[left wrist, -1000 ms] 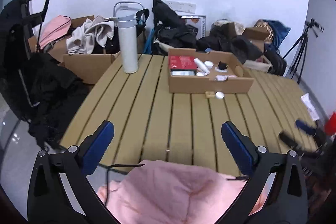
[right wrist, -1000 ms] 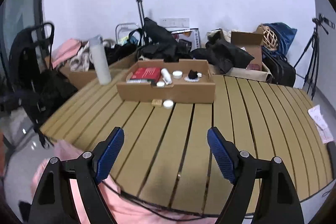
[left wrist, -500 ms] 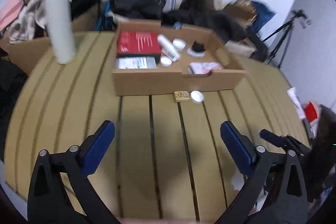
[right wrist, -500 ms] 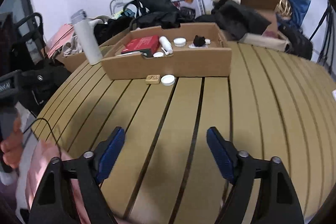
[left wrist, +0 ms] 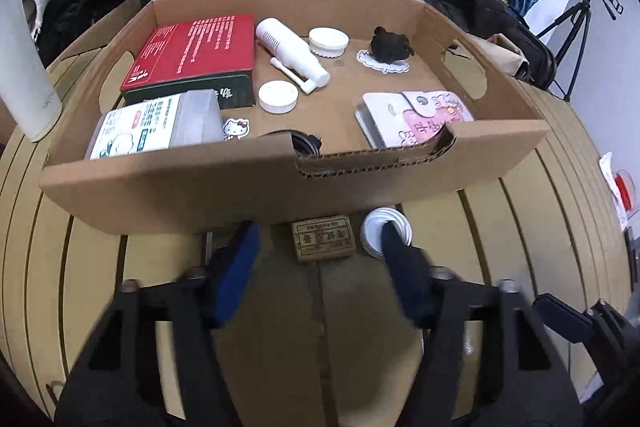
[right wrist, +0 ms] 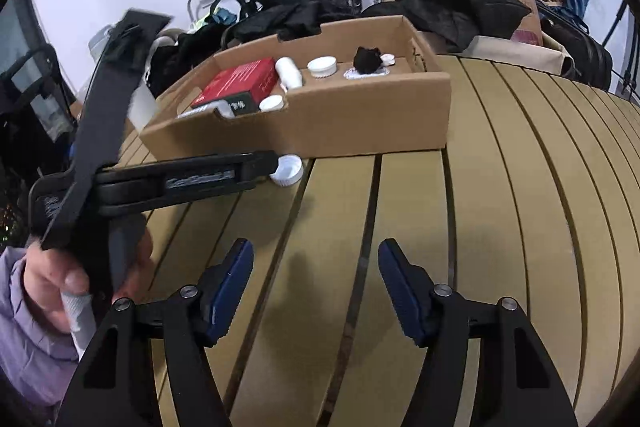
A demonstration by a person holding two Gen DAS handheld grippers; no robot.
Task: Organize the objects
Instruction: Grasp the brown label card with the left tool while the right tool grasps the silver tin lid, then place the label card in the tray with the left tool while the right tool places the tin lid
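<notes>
Now that the left gripper (left wrist: 316,231) has dropped to the box's near wall, we are closing its still-open jaws around the small tan block (left wrist: 323,238), while the right gripper (right wrist: 316,259) is narrowing empty over the near slats.

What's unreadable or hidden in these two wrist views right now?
- Left wrist view: the black round object inside the cardboard tray is cut off by the tray's front wall.
- Left wrist view: the left gripper is closing and motion-blurred; contact with the small brown printed block unclear.
- Right wrist view: that block is hidden.

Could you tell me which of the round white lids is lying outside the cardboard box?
The white lid on the table slats, just in front of the box wall beside the small brown block. The other two white lids lie inside the cardboard box.
</notes>
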